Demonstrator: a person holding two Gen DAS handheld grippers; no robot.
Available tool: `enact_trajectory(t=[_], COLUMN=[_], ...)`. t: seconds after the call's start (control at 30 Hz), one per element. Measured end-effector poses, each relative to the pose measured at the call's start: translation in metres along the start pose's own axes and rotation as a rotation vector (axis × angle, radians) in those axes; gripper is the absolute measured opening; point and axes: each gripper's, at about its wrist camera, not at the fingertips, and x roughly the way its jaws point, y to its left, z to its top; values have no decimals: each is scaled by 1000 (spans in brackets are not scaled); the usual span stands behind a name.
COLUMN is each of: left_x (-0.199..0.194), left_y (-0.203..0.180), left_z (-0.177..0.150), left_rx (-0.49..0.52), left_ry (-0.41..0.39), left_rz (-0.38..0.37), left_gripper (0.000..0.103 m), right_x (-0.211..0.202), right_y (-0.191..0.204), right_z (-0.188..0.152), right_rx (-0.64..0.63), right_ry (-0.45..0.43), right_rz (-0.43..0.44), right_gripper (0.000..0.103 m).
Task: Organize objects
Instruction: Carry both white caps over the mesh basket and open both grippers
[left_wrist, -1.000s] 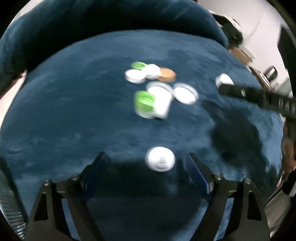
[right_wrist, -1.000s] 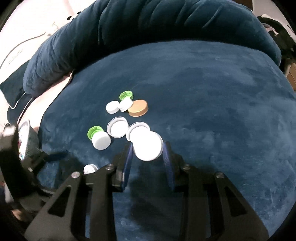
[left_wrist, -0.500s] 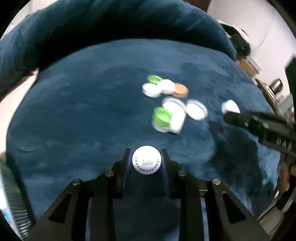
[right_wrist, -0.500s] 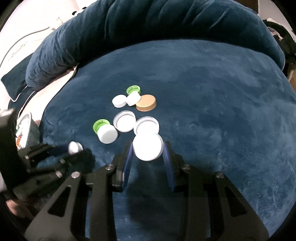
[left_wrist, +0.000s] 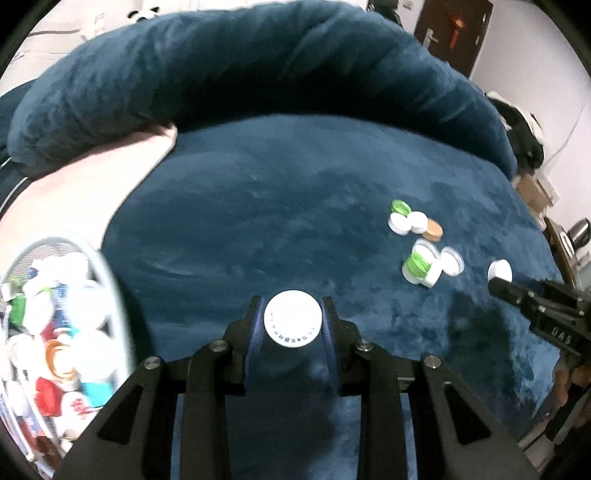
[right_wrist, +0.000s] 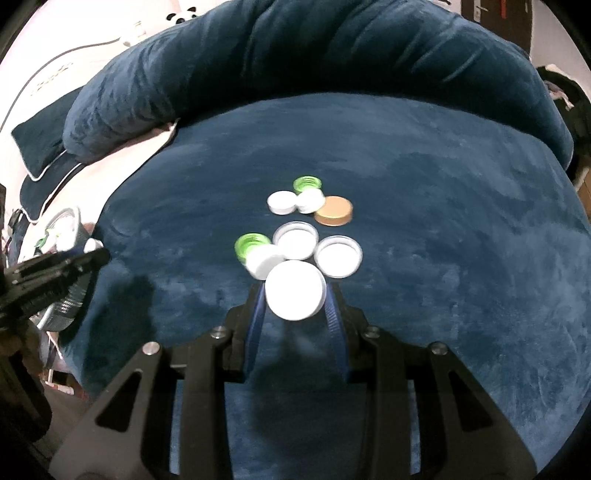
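left gripper (left_wrist: 292, 325) clamped on round white printed plastic cap (left_wrist: 292, 324) | right gripper (right_wrist: 294, 295) clamped on plain round white plastic lid (right_wrist: 294, 294) | loose caps at 12 o'clock | white wire basket (left_wrist: 107, 280) at 9 o'clock

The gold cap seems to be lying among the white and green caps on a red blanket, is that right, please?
Not quite: the gold cap lies among the white and green caps on a dark blue blanket, not a red one. The right wrist view shows this clearly.
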Motion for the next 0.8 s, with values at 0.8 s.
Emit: enact_trajectory(t=[0.8], left_x=[-108], left_y=[241], left_z=[-20], left_rx=[-455], left_ry=[-100], left_rz=[185], left_gripper=[31], right_x=[1], right_y=[264], right_z=[54], right_rx=[-271], right_ry=[-37], right_rz=[338], right_gripper=[34])
